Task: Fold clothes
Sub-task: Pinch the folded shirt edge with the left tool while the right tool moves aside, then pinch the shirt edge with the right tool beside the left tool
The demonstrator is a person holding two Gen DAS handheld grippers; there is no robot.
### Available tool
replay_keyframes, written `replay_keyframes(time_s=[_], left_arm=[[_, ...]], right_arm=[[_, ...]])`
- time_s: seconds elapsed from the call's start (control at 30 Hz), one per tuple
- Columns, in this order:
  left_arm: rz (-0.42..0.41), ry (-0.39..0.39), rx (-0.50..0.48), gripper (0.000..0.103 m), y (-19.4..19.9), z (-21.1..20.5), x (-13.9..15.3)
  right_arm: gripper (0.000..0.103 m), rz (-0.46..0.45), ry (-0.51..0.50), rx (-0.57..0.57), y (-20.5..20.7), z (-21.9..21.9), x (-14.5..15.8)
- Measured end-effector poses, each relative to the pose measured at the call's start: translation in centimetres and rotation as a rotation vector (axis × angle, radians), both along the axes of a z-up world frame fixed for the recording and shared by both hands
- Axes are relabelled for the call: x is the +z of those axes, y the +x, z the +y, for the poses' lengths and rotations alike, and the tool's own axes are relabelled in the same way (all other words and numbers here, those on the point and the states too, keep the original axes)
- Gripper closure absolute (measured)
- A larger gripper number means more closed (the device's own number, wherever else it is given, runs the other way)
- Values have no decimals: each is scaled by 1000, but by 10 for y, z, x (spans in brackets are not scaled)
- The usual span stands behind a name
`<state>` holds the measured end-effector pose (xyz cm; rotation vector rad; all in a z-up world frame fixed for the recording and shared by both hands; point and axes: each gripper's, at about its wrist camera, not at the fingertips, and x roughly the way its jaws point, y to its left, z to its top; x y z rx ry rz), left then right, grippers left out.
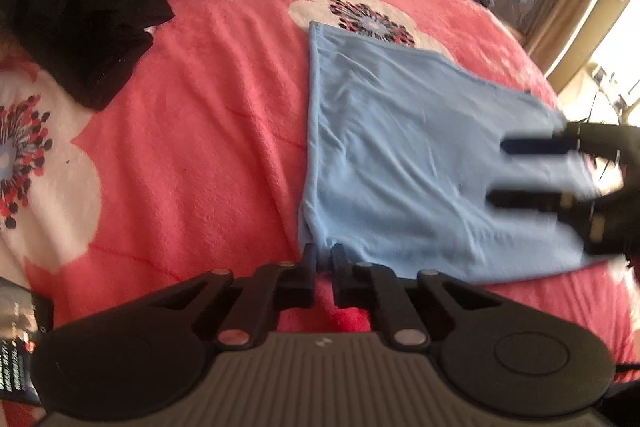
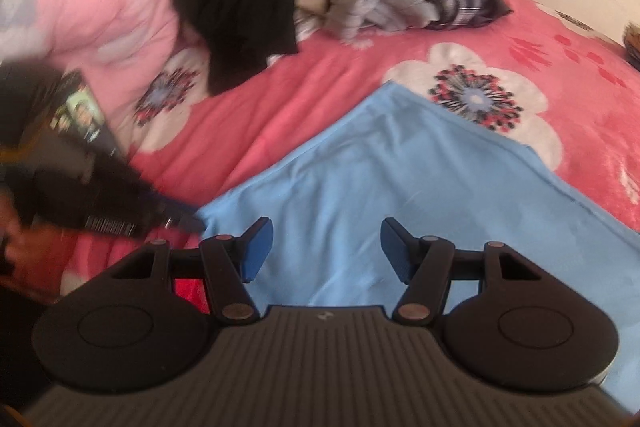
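Blue cloth [image 1: 420, 155] lies flat on the bed [image 1: 200, 147], at 2 o'clock in the left view. Left gripper [image 1: 325, 257] pinches its near corner; right gripper [image 2: 323, 249] hovers above it, fingers apart. That thin pinch could slip, dropping the corner.

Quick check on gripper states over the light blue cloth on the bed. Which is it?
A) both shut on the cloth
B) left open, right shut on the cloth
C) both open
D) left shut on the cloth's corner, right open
D: the left gripper has its black fingers pinched on the near corner of the light blue cloth, while the right gripper hovers over the cloth with its blue-padded fingers wide apart and nothing between them.
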<state>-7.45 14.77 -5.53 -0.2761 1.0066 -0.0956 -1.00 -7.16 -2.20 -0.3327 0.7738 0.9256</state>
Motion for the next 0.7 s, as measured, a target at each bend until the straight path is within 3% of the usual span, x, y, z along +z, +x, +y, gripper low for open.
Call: replay_keyframes(time_s=[0.2, 0.4, 0.5, 0.57, 0.6, 0.67, 0.7], left_arm=[[3, -113, 48, 98, 1, 12, 8], [3, -213, 84, 98, 3, 22, 15], [6, -268, 90, 98, 3, 26, 13], [9, -306, 86, 96, 3, 28, 10], [10, -323, 86, 94, 3, 30, 8], [14, -355, 87, 67, 2, 33, 4], [15, -371, 91, 60, 1, 34, 2]], right_arm=[[44, -94, -39, 164, -38, 18, -12], [47, -125, -52, 160, -40, 28, -20], [62, -139, -58, 156, -41, 33, -23], [84, -148, -62, 153, -41, 36, -26], [95, -153, -64, 152, -41, 38, -27], [99, -162, -68, 149, -42, 41, -29], [99, -167, -70, 148, -42, 43, -31]])
